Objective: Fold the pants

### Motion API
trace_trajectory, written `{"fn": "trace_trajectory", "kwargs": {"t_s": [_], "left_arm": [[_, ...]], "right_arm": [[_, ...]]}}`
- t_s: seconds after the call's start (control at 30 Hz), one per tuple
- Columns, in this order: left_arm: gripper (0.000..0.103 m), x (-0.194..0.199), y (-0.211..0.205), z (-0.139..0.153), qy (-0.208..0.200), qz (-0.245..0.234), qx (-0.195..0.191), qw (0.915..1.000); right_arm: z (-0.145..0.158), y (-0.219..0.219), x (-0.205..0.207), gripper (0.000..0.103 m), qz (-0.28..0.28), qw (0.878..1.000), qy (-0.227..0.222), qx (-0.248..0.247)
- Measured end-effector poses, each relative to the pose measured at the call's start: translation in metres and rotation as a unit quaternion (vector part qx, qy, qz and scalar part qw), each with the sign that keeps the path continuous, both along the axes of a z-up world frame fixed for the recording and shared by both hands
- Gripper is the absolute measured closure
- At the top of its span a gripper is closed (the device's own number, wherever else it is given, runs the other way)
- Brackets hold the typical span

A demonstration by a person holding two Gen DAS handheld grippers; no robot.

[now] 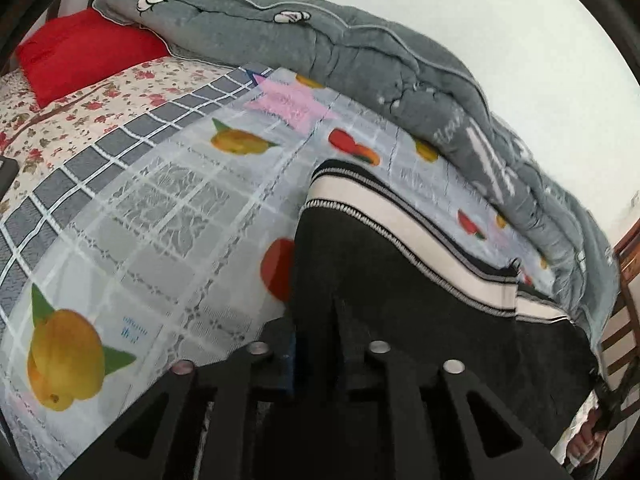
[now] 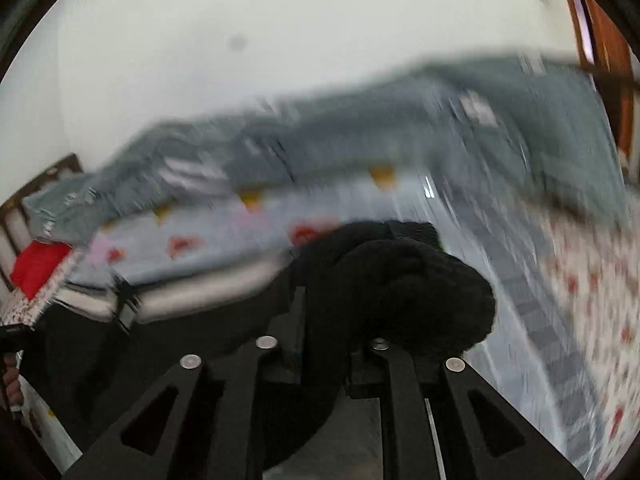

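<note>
Black pants (image 1: 420, 300) with a white and black striped side band (image 1: 400, 220) lie on a fruit-print cloth (image 1: 160, 208) on the bed. My left gripper (image 1: 316, 320) is shut on the black fabric at the pants' near left edge. In the blurred right wrist view, my right gripper (image 2: 324, 320) is shut on a bunched fold of the black pants (image 2: 400, 280), held above the bed. The striped band shows at the left of that view (image 2: 168, 304).
A grey quilt (image 1: 360, 48) is heaped along the far side against the white wall. A red pillow (image 1: 80, 52) lies on the floral sheet (image 1: 80, 112) at the left. A wooden frame (image 1: 624, 312) stands at the right edge.
</note>
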State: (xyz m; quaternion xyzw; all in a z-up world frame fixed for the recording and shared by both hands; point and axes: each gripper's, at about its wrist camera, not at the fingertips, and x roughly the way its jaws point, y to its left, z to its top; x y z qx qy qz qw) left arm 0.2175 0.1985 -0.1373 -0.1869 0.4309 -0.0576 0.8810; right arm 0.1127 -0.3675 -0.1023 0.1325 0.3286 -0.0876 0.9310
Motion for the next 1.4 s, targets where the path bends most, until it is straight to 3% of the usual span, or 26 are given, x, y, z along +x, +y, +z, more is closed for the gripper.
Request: {"fn": "trace_trajectory", "kwargs": {"t_s": [0.1, 0.13, 0.2, 0.23, 0.37, 0.6, 0.67, 0.73, 0.8, 0.9, 1.03, 1.23, 1.4], "left_arm": [[0.075, -0.005, -0.01, -0.004, 0.001, -0.001, 0.039, 0.9992], [0.072, -0.007, -0.013, -0.005, 0.0, -0.002, 0.044, 0.999], [0.055, -0.01, -0.015, -0.007, 0.002, -0.007, 0.039, 0.9992], [0.052, -0.011, -0.015, -0.008, 0.003, -0.01, 0.032, 0.9994], [0.049, -0.016, -0.017, -0.009, -0.002, -0.005, 0.024, 0.9997], [0.047, -0.023, -0.011, -0.01, 0.002, -0.002, 0.005, 1.0], [0.047, -0.027, -0.008, -0.011, 0.003, -0.005, -0.002, 1.0], [0.047, -0.033, -0.006, -0.012, 0.005, -0.012, -0.01, 0.9999], [0.046, -0.04, -0.006, -0.012, 0.001, -0.029, -0.016, 0.9995], [0.04, -0.048, -0.011, -0.013, -0.009, -0.047, -0.008, 0.9988], [0.036, -0.044, -0.016, -0.013, -0.016, -0.059, -0.007, 0.9981], [0.036, -0.008, -0.017, -0.019, -0.011, -0.06, -0.039, 0.9974], [0.037, -0.009, -0.018, -0.021, -0.003, -0.077, -0.047, 0.9959]], "right_arm": [[-0.047, -0.027, -0.017, 0.074, -0.001, 0.995, 0.076, 0.068], [-0.051, -0.035, -0.032, 0.072, 0.0, 0.995, 0.059, 0.084], [-0.045, -0.044, -0.054, 0.049, -0.016, 0.995, 0.043, 0.087], [-0.04, -0.048, -0.059, 0.037, -0.026, 0.995, 0.039, 0.088], [-0.029, -0.067, -0.059, 0.028, -0.052, 0.989, 0.021, 0.138], [-0.055, -0.096, -0.015, 0.027, -0.116, 0.963, 0.014, 0.241], [-0.051, -0.096, -0.008, 0.06, -0.137, 0.964, 0.006, 0.227], [-0.027, -0.092, -0.011, 0.067, -0.121, 0.979, -0.039, 0.162], [-0.017, -0.084, -0.016, 0.067, -0.114, 0.986, -0.058, 0.111], [-0.033, -0.076, -0.004, 0.052, -0.117, 0.991, 0.022, 0.054], [-0.032, -0.078, -0.027, 0.046, -0.107, 0.992, 0.027, 0.054], [-0.016, -0.053, -0.052, 0.046, -0.084, 0.996, 0.04, -0.002], [-0.008, -0.029, -0.057, 0.046, -0.05, 0.998, 0.037, 0.018]]}}
